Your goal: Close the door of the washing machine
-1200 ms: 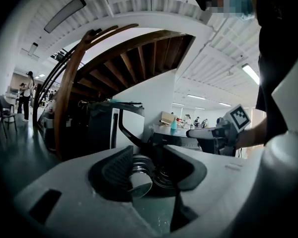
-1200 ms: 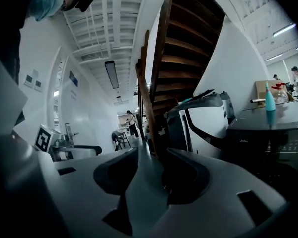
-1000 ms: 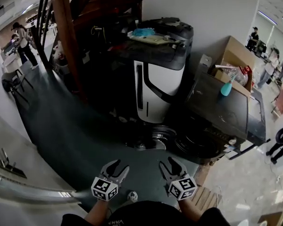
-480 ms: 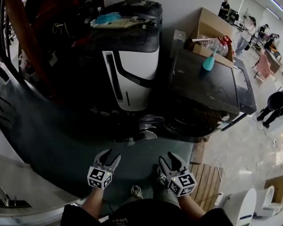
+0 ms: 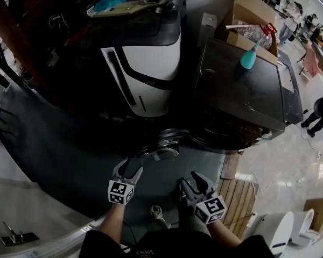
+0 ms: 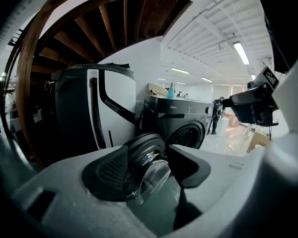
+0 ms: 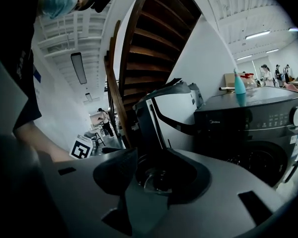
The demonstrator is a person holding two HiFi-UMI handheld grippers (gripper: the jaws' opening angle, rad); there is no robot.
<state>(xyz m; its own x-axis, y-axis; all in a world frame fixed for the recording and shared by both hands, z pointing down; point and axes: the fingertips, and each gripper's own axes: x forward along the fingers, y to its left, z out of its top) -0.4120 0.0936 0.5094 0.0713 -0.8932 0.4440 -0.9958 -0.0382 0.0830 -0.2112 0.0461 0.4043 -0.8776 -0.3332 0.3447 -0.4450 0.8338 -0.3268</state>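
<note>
The door (image 5: 160, 145) of the dark grey washing machine (image 5: 242, 90) is not yet shut. It stands swung out low at the frame's centre, clear of the round drum opening (image 5: 226, 140) in the machine's front, so the whole closing push is left to do. The left gripper (image 5: 130, 169) is just beside the door's rim with its jaws opening; the door shows between them but is not pinched, and I cannot tell whether they touch it. The right gripper (image 5: 192, 187) hangs nearby, jaws released and empty. The door is a thick, dark, round ring around a clear bulging glass bowl; the machine's casing is smooth, boxy and faintly glossy
</note>
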